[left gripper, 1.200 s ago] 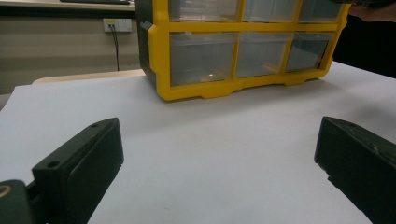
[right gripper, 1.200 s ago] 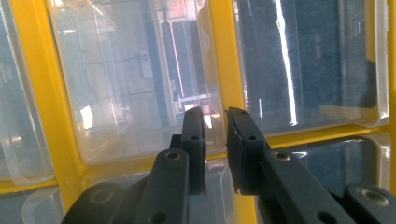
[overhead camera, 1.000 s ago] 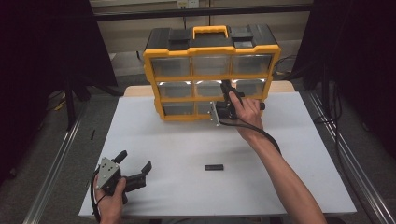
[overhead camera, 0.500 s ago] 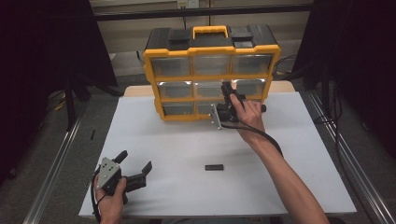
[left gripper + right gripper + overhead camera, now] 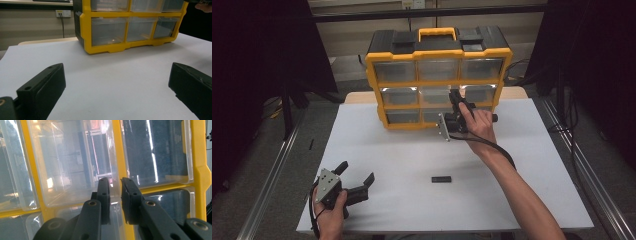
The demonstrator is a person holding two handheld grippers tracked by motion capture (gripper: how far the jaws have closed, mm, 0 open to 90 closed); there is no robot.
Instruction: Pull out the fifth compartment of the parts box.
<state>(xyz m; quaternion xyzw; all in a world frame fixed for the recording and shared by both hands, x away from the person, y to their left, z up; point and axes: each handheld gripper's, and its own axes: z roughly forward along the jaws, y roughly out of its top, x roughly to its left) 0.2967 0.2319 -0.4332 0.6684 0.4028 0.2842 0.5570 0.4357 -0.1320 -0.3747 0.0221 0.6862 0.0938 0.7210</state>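
At the far middle of the white table (image 5: pixel 512 165) stands a yellow-and-black organiser case (image 5: pixel 438 75), upright, black lid and yellow handle on top, three rows of clear plastic drawers facing the near side. Right tongs (image 5: pixel 456 100) are up against the front of the case, held by the right hand (image 5: pixel 477 125), forearm coming in from the near right, cable trailing along the wrist. Right gripper view: right tongs (image 5: pixel 115 182) nearly closed, narrow gap between the two black jaws, tips set at the yellow divider (image 5: pixel 117 152) between two clear drawers (image 5: pixel 70 162); jaws seem to straddle the drawer edge beside that divider, but cannot tell whether the pads actually pinch anything. Drawers look see-through with glare, contents not readable. Left tongs (image 5: pixel 357 181) sit low over the near-left corner of the table, held by the left hand (image 5: pixel 332 215), grey plate on top, jaws pointing toward the far right. Left gripper view: left tongs (image 5: pixel 112 82) spread wide, nothing between the jaws, bare white table under them, case (image 5: pixel 130 25) further off. Small flat black piece (image 5: pixel 441 179) lies on the table near the middle, well apart from both tongs and from the case. Dark curtains left and right, metal rails along the table sides.
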